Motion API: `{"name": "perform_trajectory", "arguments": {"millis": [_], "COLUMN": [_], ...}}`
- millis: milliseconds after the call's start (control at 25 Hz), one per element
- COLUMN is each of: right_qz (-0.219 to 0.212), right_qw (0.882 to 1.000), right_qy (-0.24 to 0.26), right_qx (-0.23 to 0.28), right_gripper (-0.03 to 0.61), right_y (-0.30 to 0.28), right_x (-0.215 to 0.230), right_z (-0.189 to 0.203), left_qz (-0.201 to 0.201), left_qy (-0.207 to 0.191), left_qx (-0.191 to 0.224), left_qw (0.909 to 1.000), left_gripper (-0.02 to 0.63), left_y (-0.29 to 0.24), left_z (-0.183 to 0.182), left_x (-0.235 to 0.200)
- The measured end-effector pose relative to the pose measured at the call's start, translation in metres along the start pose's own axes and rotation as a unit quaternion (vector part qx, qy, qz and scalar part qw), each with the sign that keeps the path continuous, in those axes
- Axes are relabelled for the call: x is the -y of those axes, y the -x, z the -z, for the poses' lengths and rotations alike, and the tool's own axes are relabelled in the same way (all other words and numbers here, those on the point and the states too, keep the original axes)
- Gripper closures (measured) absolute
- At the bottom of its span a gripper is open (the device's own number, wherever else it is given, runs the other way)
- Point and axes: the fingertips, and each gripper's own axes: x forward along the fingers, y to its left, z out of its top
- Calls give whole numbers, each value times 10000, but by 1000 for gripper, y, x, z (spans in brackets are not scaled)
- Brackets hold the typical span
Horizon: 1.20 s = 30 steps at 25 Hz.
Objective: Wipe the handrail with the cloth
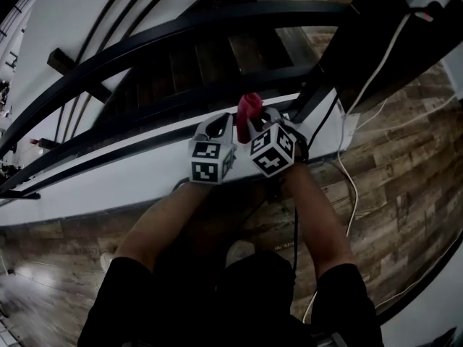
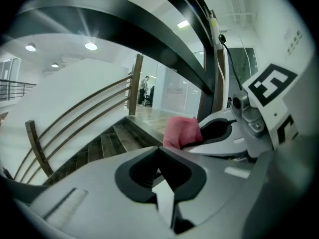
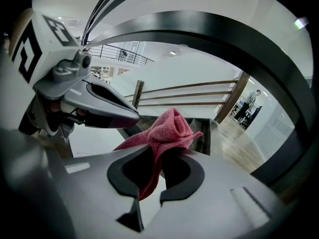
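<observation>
The staircase [image 1: 189,62] drops away beyond the dark curved handrail [image 1: 217,13], whose broad band arcs above both grippers in their own views. The left gripper [image 1: 217,126] and right gripper [image 1: 262,118] sit side by side on the person's side of the handrail and below it, almost touching each other.

The left gripper [image 2: 159,151] has its jaws together with nothing between them. The right gripper [image 3: 162,152] is clamped on the red cloth [image 3: 168,127]: a fold runs down between the jaws and the bunched bulk stands out past the tips. The cloth hangs short of the handrail [image 3: 199,26] and does not touch it.

To wipe well, I judge the right gripper should rise until the loose bunch, not the hard jaw tips, presses on the handrail. It should then follow the curve with steady pressure, the grip kept firm so the cloth cannot slip out.
</observation>
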Motion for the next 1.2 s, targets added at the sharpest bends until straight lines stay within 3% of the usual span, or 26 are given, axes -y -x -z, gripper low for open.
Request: {"name": "perform_trajectory", "arguments": {"millis": [280,720,960,1200], "right_qz": [-7,474,739,1164], "right_qw": [9988,9935,9874,9813], "right_qy": [-498,-1000,-1293,-1326], "right_qx": [-35,-262,-528,-765], "right_gripper": [537,537,537,537], "right_y": [8,22,24,25], "right_x": [25,72,89,97], "right_z": [15,51,64,76], "left_qz": [200,597,979,1016], "left_qy": [-77,-59,-546,-508], "left_qx": [127,103,24,-51], "left_qw": [9997,9981,9937,9935], "left_gripper": [614,614,614,614], "left_y": [-6,-21,-22,-9], "left_z": [-9,-15,-12,-10], "left_x": [11,48,70,62]}}
